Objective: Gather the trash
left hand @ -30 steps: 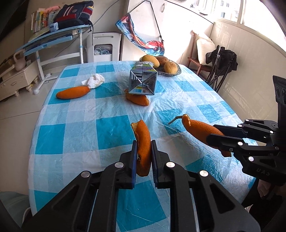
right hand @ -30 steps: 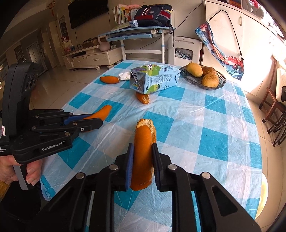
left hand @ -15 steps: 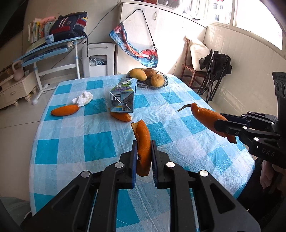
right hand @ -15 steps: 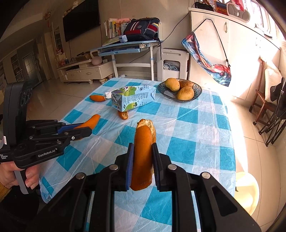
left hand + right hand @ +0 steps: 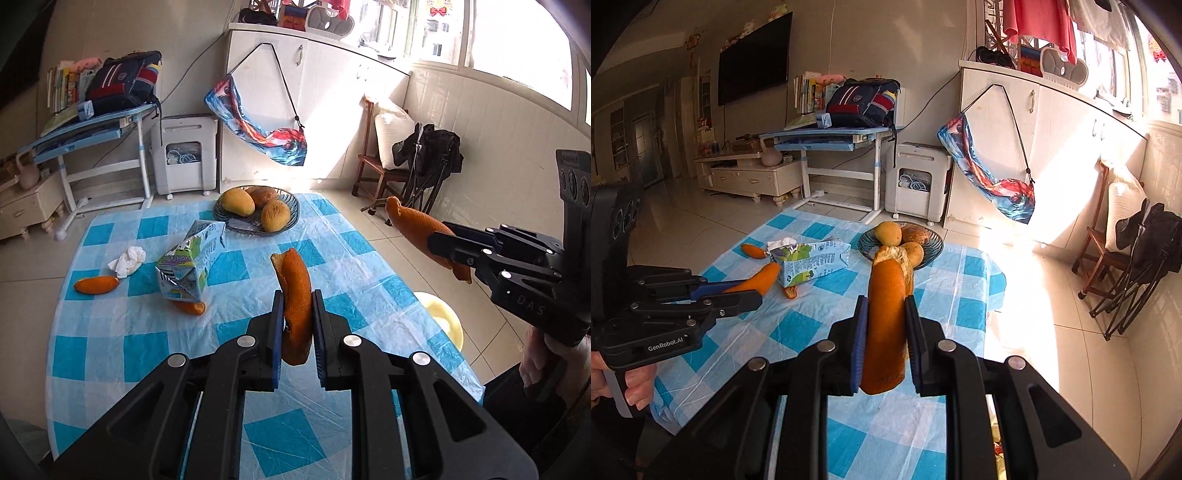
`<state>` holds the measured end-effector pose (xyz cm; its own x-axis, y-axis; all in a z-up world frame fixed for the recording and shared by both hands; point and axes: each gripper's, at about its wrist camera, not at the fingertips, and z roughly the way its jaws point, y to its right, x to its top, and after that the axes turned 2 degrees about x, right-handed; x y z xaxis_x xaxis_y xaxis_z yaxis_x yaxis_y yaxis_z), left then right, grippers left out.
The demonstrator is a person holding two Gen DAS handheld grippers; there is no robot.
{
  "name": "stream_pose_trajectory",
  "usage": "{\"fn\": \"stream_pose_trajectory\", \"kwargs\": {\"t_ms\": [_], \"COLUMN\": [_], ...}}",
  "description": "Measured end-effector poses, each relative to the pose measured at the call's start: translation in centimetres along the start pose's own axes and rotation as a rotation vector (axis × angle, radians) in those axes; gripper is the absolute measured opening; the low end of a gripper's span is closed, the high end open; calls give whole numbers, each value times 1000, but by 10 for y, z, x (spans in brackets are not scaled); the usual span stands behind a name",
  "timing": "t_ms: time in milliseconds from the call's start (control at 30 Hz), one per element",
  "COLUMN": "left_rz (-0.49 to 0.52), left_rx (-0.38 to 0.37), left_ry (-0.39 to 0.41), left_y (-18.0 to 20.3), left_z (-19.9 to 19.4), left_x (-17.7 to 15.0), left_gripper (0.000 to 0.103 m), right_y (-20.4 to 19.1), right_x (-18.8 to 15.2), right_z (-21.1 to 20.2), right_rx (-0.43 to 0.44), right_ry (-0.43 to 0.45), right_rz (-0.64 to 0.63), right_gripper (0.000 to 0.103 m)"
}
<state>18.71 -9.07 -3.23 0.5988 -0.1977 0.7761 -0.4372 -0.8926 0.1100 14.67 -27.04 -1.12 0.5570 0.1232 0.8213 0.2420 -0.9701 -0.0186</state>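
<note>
**Two peels in hand, three items left on the table: risks and clearances**

- Left gripper (image 5: 297,334): closed on an orange peel (image 5: 294,295), held by its lower half at frame centre of the left view; the upper half stands free above the pads.
- Right gripper (image 5: 885,341): closed on a second, longer peel (image 5: 888,314), clamped low down, centre of the right view.
- Risk, slip: both peels are curved and pinched only near one end. A quick swing or tilt could likely pivot one out of the pads and drop it to the floor.
- Risk, collision: the two grippers sit near each other at the near table edge; crossing paths could knock a peel loose.
- Still on the table (image 5: 110,332): carton (image 5: 192,264) lying over a small peel piece (image 5: 189,307); crumpled tissue (image 5: 127,260) and another peel (image 5: 96,285) at left. The fruit bowl (image 5: 256,213) at the far end probably is not trash.
- Open room: wide bare checked cloth in the lower part of both views; clear floor to the right of the table.
- Edges: a pale yellow round container (image 5: 443,317), possibly the bin, sits just beyond the right table edge; I cannot confirm its use.
</note>
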Motion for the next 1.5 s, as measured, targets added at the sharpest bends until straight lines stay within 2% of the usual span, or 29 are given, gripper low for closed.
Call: {"fn": "stream_pose_trajectory", "kwargs": {"t_ms": [100,133,233,367,433,600,700,767,800,867,967,1067,1167,1233,1267,1300,1333,1400,1467,1500], "left_rz": [10,17,34,45,53,62,53,45,41,37,44,34,7,-24,-30,-27,-25,-25,-20,-20], "left_rx": [-10,-13,-31,-45,-49,-55,-57,-60,-60,-57,-45,-28,-17,-32,-35,-35,-41,-59,-77,-87], "left_ry": [-9,-13,-25,-37,-50,-93,-110,-115,-118,-125,-145,-176,-205,-223,-216,-211,-210,-208,-203,-202], "left_y": [15,20,37,56,61,62,57,53,51,46,38,24,11,4,3,3,4,6,12,15], "left_z": [9,13,24,38,45,60,67,70,71,75,81,93,104,109,110,110,112,114,116,116], "left_x": [6,7,11,13,10,-3,-8,-10,-11,-14,-21,-29,-37,-38,-37,-36,-35,-33,-31,-31], "left_gripper": [14,14,14,14,14,14,14,14,14,15,14,14,14,14,14,14,14,14,14,14], "right_y": [16,19,30,54,67,106,127,128,125,120,121,125,137,151,163,175,182,187,192,193], "right_x": [-13,-12,-5,-9,-15,-17,-22,-22,-21,-18,-11,-6,-17,-36,-41,-45,-47,-54,-67,-71], "right_z": [0,-6,-16,-12,-8,-21,-19,-14,-12,-9,-9,-11,-6,5,10,10,9,18,35,36], "right_rx": [-16,-28,-58,-61,-26,-25,-12,-6,-5,-7,-15,-44,-43,-15,24,66,72,24,92,109], "right_ry": [-25,-10,8,-18,-47,6,10,3,-2,-10,-8,-33,-106,-181,-205,-194,-179,-217,-300,-302], "right_rz": [37,28,2,32,81,246,360,377,368,341,309,229,199,236,303,367,385,347,375,368], "right_gripper": [20,17,16,16,16,16,16,16,16,27,34,39,41,41,41,40,40,40,33,33]}}
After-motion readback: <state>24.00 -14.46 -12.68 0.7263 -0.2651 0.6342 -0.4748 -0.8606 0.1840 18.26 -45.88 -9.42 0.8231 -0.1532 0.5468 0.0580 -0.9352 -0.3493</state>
